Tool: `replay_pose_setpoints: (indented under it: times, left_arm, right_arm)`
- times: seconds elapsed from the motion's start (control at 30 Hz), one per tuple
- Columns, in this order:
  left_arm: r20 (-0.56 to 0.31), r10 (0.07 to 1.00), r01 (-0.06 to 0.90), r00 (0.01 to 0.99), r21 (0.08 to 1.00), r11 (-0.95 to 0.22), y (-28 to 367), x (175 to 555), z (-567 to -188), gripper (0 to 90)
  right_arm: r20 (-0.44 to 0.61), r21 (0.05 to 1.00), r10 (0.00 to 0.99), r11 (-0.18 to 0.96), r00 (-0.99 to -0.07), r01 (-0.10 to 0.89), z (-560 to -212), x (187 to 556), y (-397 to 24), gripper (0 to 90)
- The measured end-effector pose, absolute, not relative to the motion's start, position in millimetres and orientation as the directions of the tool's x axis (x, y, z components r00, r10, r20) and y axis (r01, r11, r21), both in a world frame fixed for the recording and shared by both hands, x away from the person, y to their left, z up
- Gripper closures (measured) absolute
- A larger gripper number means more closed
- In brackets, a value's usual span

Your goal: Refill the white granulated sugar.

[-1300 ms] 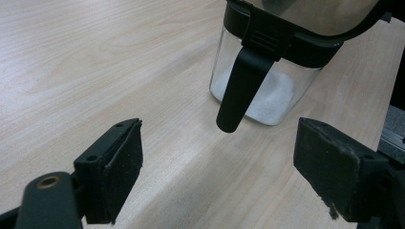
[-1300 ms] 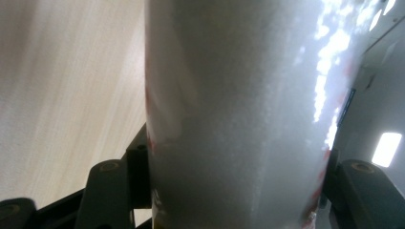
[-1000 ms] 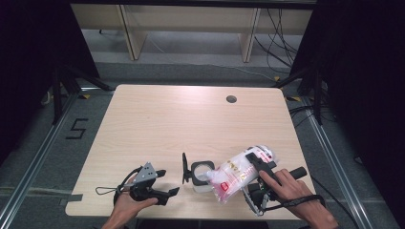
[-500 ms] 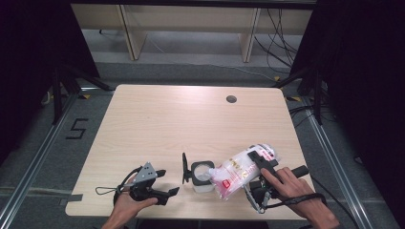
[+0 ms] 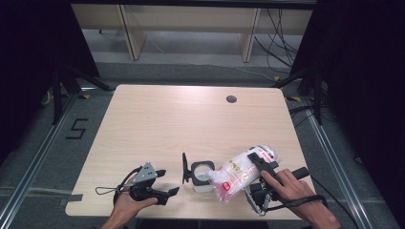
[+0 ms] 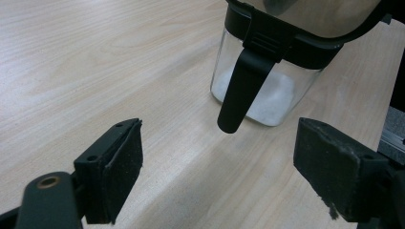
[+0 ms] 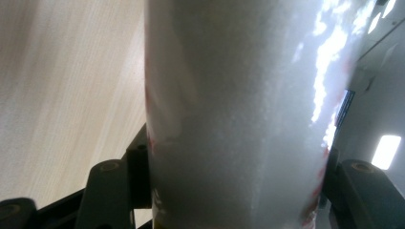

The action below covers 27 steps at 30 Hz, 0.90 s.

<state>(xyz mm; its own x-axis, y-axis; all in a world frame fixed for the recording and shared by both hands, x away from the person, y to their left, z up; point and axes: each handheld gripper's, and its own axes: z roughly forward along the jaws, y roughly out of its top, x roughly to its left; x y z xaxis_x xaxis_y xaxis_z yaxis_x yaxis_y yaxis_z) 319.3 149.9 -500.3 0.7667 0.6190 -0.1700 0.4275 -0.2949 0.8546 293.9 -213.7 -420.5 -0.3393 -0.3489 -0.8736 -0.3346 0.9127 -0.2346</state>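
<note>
We read one sign, a black "5" marked on the floor (the bag's red label stays illegible).

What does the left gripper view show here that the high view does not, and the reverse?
Left gripper view: its tongs open and empty, white grains low in the jar, a black flap hanging from the rim. High view: the right tongs clamped on a tilted bag, its mouth over the jar, and the open lid. Both: the jar on the table.
</note>
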Motion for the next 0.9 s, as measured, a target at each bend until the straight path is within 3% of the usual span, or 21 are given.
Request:
replay_pose_setpoints:
  times: [0.07,0.43,0.5,0.9]
  left_arm:
    - [-0.17,0.619,0.43,0.767,0.852,-0.299,150.3,319.3,-499.7,16.6]
    - [-0.16,0.616,0.425,0.771,0.85,-0.311,151.3,319.9,-499.4,16.6]
    - [-0.16,0.617,0.426,0.771,0.849,-0.312,151.3,320.0,-499.5,16.6]
    - [-0.174,0.623,0.441,0.763,0.844,-0.305,149.5,318.5,-500.4,16.6]
  right_arm:
    - [-0.856,-0.277,-0.399,0.891,-0.329,-0.361,-417.6,296.7,-210.2,40.5]
    - [-0.872,-0.216,-0.325,0.926,-0.365,-0.309,-422.2,300.4,-214.3,40.6]
    - [-0.866,-0.261,-0.374,0.904,-0.331,-0.339,-418.1,302.4,-214.3,40.6]
    - [-0.864,-0.257,-0.375,0.902,-0.335,-0.346,-417.5,293.2,-215.5,40.6]
